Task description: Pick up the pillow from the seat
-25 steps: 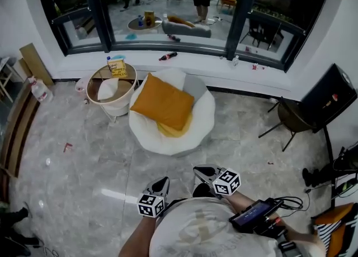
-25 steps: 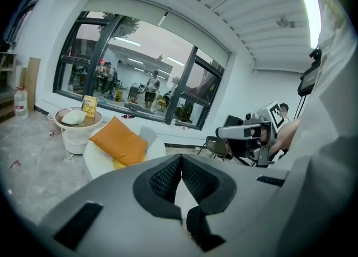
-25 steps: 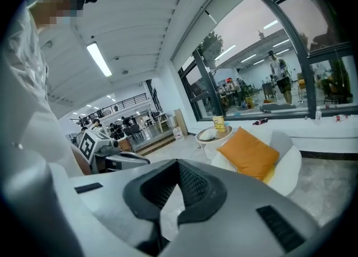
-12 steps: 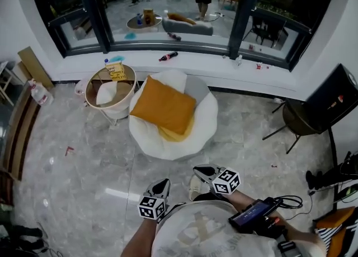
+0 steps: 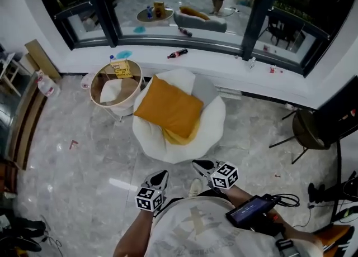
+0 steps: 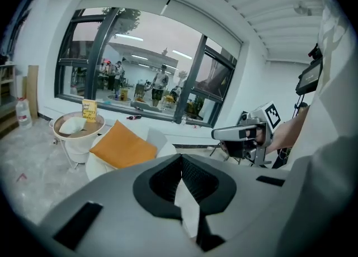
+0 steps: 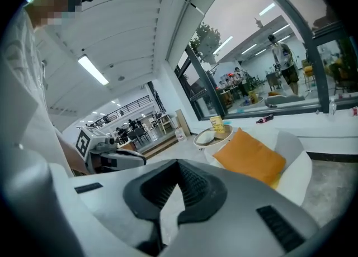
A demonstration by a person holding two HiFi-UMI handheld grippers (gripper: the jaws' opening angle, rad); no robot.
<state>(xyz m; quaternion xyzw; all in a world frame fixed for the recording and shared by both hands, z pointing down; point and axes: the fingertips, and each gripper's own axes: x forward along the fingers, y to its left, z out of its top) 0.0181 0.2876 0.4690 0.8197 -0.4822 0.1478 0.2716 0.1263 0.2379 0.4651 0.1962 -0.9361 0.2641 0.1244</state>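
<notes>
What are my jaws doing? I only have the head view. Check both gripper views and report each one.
Observer: Left gripper: jaws together, nothing between them.
Operator: Now the right one.
Observer: Right gripper: jaws together too, empty.
Operator: Tell me how the pillow sits.
Observer: From the left gripper view, the pillow is propped at a slant on the seat, not lying flat.
</notes>
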